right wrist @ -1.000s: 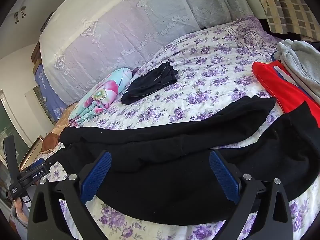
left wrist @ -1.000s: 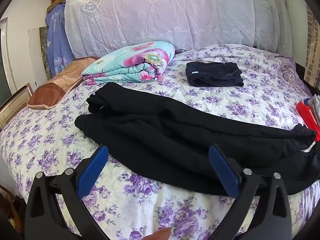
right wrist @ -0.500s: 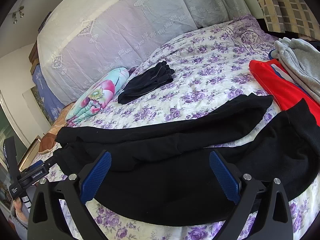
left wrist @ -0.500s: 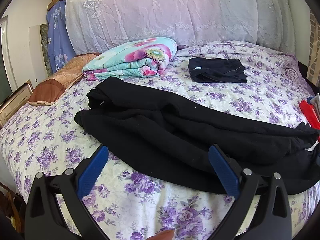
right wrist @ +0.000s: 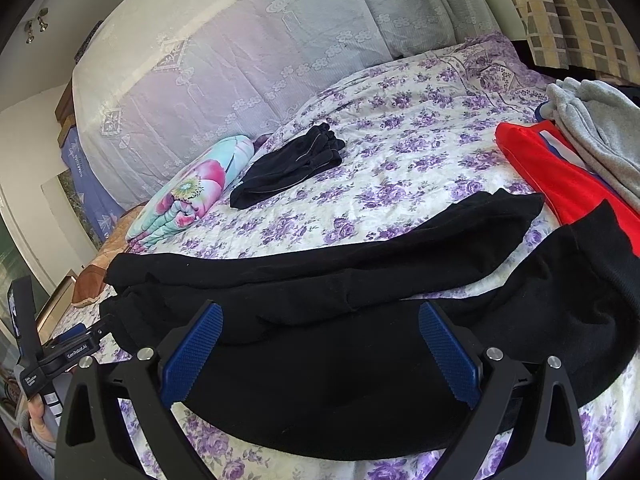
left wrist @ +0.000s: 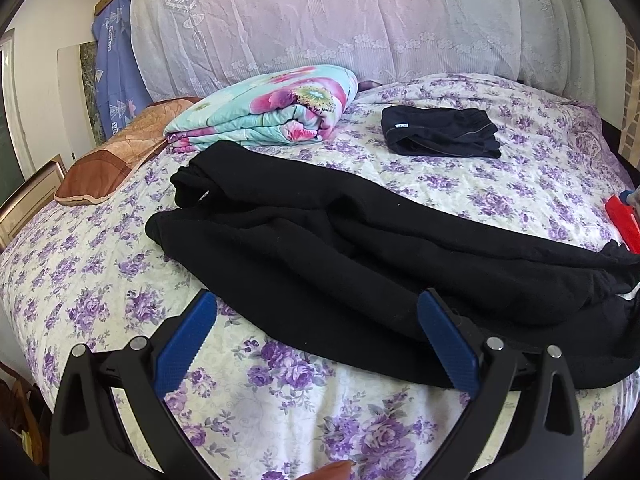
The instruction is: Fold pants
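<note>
Black pants (left wrist: pixel 360 248) lie crumpled lengthwise across the floral bedspread (left wrist: pixel 80 272), legs roughly one over the other; in the right wrist view the same pants (right wrist: pixel 360 320) stretch from left to right with the waist at the right. My left gripper (left wrist: pixel 316 336) hovers open over the near edge of the pants, nothing between its blue pads. Above the pants' middle my right gripper (right wrist: pixel 320 348) also stands open and holds nothing. The left gripper (right wrist: pixel 60 356) shows from the side at the far left of the right wrist view, held by a hand.
A folded floral quilt (left wrist: pixel 272 108) and a folded dark garment (left wrist: pixel 440 132) lie near the headboard. A brown pillow (left wrist: pixel 108 160) sits at the left edge. Red clothing (right wrist: pixel 560 168) and grey clothing (right wrist: pixel 600 124) are piled at the right.
Both cameras have shifted slightly, so the pants sit a bit lower and closer in view. The pants themselves have not moved and both grippers stay open.
</note>
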`<state>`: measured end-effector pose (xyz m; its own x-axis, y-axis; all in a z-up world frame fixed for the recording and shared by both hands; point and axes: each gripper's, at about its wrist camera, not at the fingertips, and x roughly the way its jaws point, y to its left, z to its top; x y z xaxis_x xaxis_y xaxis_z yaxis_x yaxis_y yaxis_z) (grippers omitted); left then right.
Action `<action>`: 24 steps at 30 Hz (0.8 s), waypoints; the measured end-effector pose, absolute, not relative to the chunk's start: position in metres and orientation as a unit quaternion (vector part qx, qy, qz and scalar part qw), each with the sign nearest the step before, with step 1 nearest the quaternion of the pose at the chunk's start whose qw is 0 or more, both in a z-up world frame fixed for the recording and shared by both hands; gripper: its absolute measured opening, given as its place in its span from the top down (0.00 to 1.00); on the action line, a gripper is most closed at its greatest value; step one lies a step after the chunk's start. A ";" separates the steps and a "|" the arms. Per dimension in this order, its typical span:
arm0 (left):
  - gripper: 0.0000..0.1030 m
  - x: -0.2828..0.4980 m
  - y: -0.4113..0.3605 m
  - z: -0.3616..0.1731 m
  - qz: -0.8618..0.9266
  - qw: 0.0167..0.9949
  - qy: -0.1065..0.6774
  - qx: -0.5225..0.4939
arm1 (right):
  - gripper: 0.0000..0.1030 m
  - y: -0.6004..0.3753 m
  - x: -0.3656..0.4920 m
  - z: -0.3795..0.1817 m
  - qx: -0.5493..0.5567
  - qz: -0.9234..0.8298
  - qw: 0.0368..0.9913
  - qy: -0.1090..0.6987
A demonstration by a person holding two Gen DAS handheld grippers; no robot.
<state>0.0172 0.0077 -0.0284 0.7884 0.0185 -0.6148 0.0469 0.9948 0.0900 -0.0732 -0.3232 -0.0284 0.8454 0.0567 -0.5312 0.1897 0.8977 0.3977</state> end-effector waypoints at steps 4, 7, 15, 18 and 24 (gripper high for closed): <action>0.04 0.019 0.007 -0.031 -0.007 0.943 0.328 0.051 | 0.04 -0.323 -0.073 -0.029 0.223 -0.035 0.934 0.276; 0.04 0.020 0.007 -0.033 -0.006 0.943 0.329 0.051 | 0.04 -0.323 -0.073 -0.030 0.222 -0.035 0.935 0.276; 0.04 0.024 0.009 -0.038 -0.005 0.940 0.337 0.051 | 0.04 -0.323 -0.072 -0.033 0.222 -0.037 0.934 0.278; 0.04 0.026 0.009 -0.040 -0.004 0.939 0.339 0.051 | 0.04 -0.324 -0.071 -0.033 0.222 -0.037 0.934 0.278; 0.04 0.029 0.009 -0.044 -0.004 0.937 0.344 0.051 | 0.04 -0.321 -0.069 -0.037 0.220 -0.038 0.933 0.281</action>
